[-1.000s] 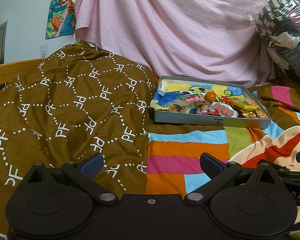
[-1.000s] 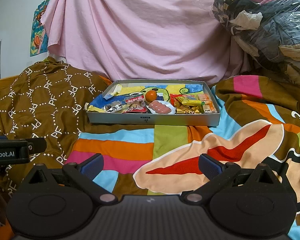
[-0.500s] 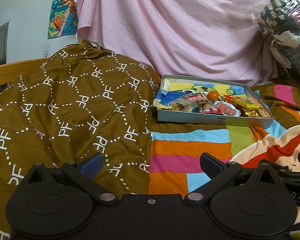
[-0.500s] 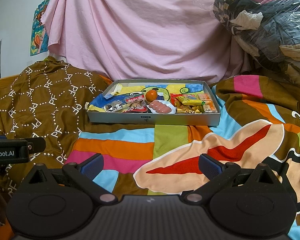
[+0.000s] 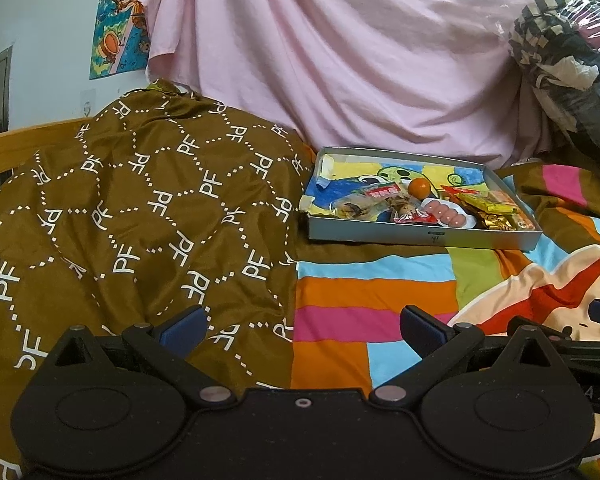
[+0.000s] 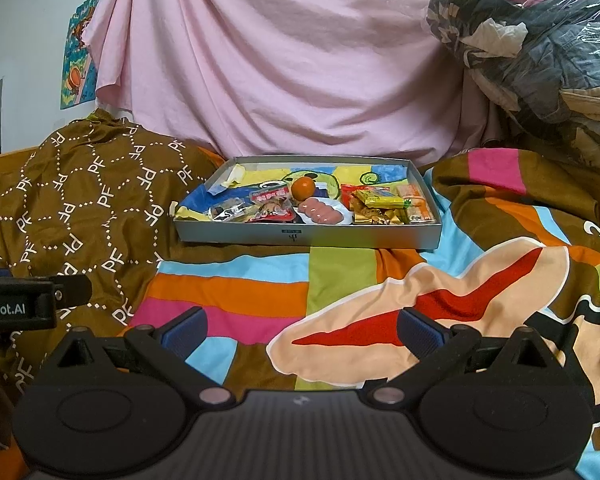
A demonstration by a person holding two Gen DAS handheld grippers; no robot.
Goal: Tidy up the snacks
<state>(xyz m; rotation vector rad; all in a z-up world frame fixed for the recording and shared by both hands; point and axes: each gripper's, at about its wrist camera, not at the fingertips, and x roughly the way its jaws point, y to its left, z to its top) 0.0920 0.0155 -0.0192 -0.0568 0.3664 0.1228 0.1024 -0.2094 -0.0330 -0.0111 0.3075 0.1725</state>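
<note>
Both grippers, left gripper (image 5: 302, 326) and right gripper (image 6: 302, 326), hang released and empty near the bed's front, the left view having drifted slightly leftward, while the snacks (image 6: 320, 208) sit unmoved in the grey tray (image 6: 308, 236) farther back, neither sorted nor scattered conclusively.

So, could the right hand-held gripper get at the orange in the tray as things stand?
Probably yes: the right hand-held gripper is open, only flat bedspread lies before the low-walled tray, and the orange sits uncovered.
</note>
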